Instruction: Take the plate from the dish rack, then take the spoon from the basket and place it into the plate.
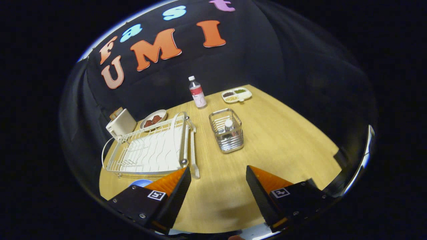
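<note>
Hanging over the tabletop [267,140], the tool [218,186] has its fingers wide apart and holds nothing. I think it waits to reach the spoon [229,126] standing in the basket [227,130]; the plate [140,183] lies by the dish rack [150,150].

Even, moderate light falls from above on the bench [273,140], while the cloth wall behind stays dark. The wire basket [227,130] looks fairly sharp. A soft shadow lies on the wood between the spread tongs [218,186]. Fisheye bending curves the bench edges, and a bright glare streak runs right of the basket.
</note>
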A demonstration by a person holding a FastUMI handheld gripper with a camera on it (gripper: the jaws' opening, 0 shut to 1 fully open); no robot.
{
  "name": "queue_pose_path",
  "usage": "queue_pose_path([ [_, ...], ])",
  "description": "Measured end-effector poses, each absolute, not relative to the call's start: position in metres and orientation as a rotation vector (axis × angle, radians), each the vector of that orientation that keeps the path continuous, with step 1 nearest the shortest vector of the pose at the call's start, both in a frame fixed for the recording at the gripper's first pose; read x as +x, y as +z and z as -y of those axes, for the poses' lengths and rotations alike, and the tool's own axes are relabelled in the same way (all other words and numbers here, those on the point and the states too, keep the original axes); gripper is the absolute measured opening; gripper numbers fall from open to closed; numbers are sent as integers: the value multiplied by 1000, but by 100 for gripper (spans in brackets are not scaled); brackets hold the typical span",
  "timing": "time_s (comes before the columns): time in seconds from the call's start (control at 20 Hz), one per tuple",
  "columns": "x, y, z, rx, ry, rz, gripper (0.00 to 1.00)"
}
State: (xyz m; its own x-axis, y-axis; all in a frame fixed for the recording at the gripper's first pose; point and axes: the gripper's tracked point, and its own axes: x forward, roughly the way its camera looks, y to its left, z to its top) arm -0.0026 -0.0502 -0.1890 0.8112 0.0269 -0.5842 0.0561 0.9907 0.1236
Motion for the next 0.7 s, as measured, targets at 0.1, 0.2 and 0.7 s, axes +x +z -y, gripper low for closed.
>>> queue_pose_path([
  [0.1, 20, -177, 61, 51, -8, -563, 99],
  [0.2, 40, -173, 63, 12, 19, -522, 99],
  [0.7, 92, -191, 66, -39, 117, -440, 55],
])
